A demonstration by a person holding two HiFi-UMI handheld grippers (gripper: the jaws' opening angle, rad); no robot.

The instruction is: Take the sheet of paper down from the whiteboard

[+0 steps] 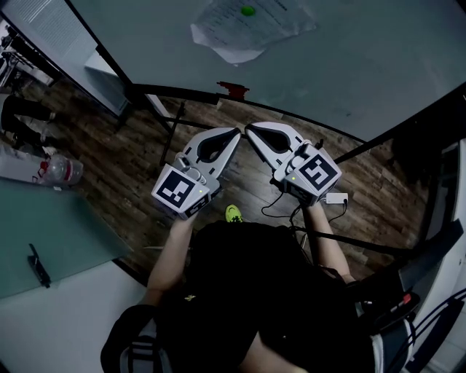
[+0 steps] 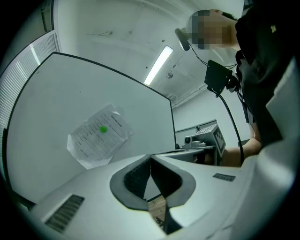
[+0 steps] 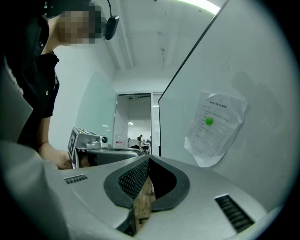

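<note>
A crumpled printed sheet of paper [image 1: 244, 25] hangs on the whiteboard [image 1: 378, 58], pinned by a round green magnet [image 1: 248, 10]. The left gripper view shows the same sheet [image 2: 98, 133] and magnet [image 2: 103, 129] at left; the right gripper view has the sheet [image 3: 215, 131] and magnet [image 3: 209, 121] at right. My left gripper [image 1: 237, 132] and right gripper [image 1: 247, 128] are held side by side below the board, tips nearly meeting, well short of the sheet. Both are shut with nothing between the jaws, seen as the left gripper [image 2: 150, 157] and right gripper [image 3: 149, 159].
A small red object [image 1: 233, 90] sits at the whiteboard's lower edge. The board's black stand legs [image 1: 171, 124] cross the wooden floor. A glass table [image 1: 51, 240] with a plastic bottle [image 1: 62, 171] is at left. Cables and a white box [image 1: 336, 198] lie on the floor.
</note>
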